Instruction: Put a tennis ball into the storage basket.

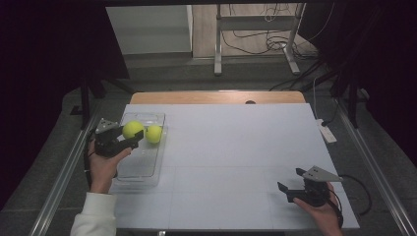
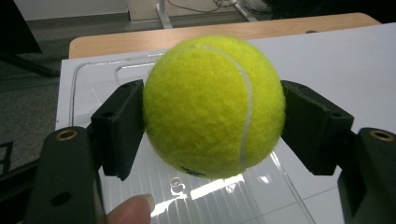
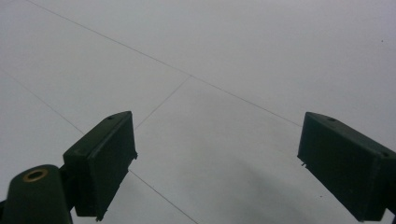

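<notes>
Over the clear tray (image 1: 142, 169), the left claw (image 1: 132, 139) clamps a tennis ball (image 1: 133, 130); the right claw (image 1: 291, 181) gapes apart, holding nothing.

The left claw (image 1: 132, 141) is a matte black plastic tool with two blocky, flat-faced jaws; a brass-ringed hole sits on each arm behind them, and small round screw recesses dot the jaw tops; a grey three-cornered plate caps its body; the right claw (image 1: 290, 180) is of the same black build, with its own grey triangular plate and a thin black cable trailing behind; the left forearm wears a white sleeve (image 1: 94, 216).
</notes>
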Available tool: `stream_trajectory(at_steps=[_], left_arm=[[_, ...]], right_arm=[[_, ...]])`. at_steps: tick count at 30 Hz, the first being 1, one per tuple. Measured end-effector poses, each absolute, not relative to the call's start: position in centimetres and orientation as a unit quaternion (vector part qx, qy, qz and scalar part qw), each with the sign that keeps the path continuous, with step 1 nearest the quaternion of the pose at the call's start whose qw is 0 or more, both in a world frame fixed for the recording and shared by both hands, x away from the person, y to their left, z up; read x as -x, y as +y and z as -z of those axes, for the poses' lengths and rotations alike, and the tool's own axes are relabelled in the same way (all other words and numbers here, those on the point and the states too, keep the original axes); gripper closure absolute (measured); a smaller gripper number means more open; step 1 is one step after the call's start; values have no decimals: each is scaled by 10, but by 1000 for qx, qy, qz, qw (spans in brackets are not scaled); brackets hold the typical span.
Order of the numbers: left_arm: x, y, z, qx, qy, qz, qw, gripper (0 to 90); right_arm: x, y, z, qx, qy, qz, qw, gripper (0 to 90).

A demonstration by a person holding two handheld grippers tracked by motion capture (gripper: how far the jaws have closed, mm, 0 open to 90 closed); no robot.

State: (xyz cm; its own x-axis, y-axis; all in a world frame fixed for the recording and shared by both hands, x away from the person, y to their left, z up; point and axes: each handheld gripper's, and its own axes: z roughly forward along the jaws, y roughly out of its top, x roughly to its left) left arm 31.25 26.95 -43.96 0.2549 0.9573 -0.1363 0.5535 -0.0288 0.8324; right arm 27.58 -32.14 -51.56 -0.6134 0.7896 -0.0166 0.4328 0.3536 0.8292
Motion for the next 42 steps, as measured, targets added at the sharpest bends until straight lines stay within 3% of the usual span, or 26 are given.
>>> stream_trajectory(at_steps=[42], left_arm=[[-325, 276, 467, -715, 584, -207, 325, 274]], right_arm=[[-276, -321, 516, -385, 796, -418, 211, 113]])
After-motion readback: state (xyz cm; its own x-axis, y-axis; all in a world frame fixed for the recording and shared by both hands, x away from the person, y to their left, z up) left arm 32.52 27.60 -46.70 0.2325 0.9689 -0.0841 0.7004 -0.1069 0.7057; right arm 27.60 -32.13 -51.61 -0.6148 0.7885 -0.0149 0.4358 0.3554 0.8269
